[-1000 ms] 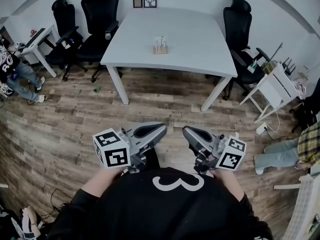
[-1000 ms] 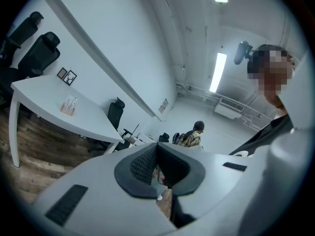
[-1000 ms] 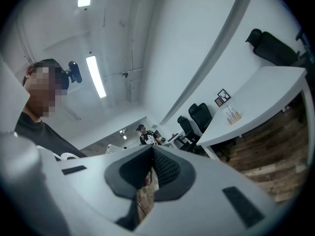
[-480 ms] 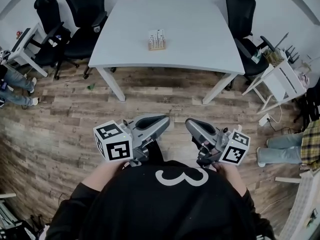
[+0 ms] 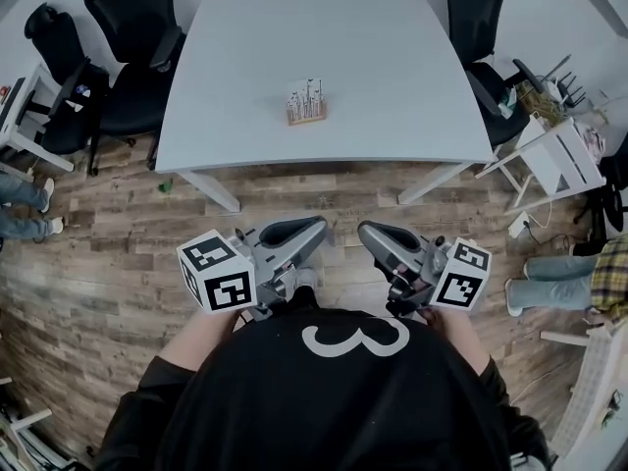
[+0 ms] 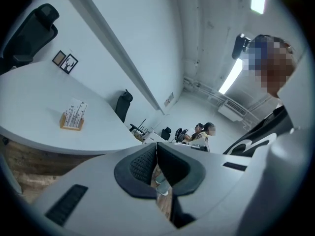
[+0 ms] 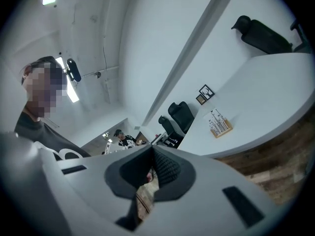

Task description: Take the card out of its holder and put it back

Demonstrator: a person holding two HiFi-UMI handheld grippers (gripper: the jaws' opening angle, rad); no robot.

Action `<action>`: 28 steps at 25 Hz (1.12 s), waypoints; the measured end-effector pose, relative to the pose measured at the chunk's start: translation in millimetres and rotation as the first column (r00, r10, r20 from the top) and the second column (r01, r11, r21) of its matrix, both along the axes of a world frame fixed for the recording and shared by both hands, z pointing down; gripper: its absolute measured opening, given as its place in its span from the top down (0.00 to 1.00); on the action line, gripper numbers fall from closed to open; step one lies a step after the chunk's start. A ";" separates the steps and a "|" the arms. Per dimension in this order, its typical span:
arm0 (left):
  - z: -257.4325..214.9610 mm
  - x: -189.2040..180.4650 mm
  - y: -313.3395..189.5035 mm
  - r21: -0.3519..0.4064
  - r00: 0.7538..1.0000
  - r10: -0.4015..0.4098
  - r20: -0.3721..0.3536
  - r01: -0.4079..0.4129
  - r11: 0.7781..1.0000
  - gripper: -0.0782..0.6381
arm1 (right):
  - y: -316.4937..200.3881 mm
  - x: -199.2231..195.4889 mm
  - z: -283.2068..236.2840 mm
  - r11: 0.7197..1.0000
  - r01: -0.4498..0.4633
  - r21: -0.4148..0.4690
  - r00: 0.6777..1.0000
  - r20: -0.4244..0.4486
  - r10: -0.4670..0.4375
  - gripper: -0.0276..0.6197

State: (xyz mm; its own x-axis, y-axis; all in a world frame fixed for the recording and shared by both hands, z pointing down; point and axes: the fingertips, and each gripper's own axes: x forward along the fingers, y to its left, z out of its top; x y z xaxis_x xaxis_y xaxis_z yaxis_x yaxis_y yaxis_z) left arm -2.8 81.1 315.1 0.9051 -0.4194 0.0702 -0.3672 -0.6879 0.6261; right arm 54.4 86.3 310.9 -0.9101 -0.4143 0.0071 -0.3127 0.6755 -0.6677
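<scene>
A wooden card holder [image 5: 306, 116] is seen on the white table [image 5: 402, 86], towards the table's near edge, with white cards [image 5: 307, 94] standing upright in its slots. None of the cards is lifted out.

The left gripper [image 5: 316, 228] and the right gripper [image 5: 364, 232] are held close to the person's body, above the wood-plank floor [image 5: 98, 253] and short of the table's near edge. The card holder is therefore placed well apart from both grippers, ahead of them and roughly in line with the left gripper's tip. The two tips are turned inward towards each other, with a gap left between them.

In the left gripper view the ribbed pads are seen pressed together at the tip, with nothing between them, and the card holder [image 6: 72, 121] is shown far off to the left on the table. In the right gripper view the jaws are likewise closed and empty, and the card holder [image 7: 219, 126] is seen far off to the right.

Black office chairs [image 5: 128, 27] are placed at the table's sides.
</scene>
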 end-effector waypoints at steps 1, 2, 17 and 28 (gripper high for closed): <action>1.0 -7.6 -12.3 0.001 1.000 -0.002 0.006 0.002 1.000 0.87 | -12.1 -6.0 -0.1 1.000 -0.001 0.000 1.000 -0.009 0.001 0.94; 2.1 -13.0 -19.6 0.001 1.000 -0.006 0.012 0.006 1.000 0.87 | -19.2 -9.7 -0.2 1.000 -0.001 0.002 1.000 -0.019 0.001 0.94; 15.9 -43.9 -90.2 0.011 0.999 -0.020 0.031 0.020 1.000 0.87 | -82.9 -19.8 14.4 0.999 -0.032 0.012 0.997 -0.073 0.033 0.94; 23.5 -42.5 -169.3 0.015 0.995 -0.077 0.062 0.076 0.997 0.87 | -168.5 -5.5 29.8 1.000 0.004 -0.025 0.998 -0.061 -0.006 0.94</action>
State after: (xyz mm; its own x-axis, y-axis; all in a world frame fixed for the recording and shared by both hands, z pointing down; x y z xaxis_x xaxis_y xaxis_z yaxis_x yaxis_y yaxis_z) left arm -45.3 -88.2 338.6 0.8644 -0.4882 0.1200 -0.4572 -0.6643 0.5913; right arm 48.8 -82.2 340.8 -0.9097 -0.4088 0.0725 -0.3499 0.6609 -0.6639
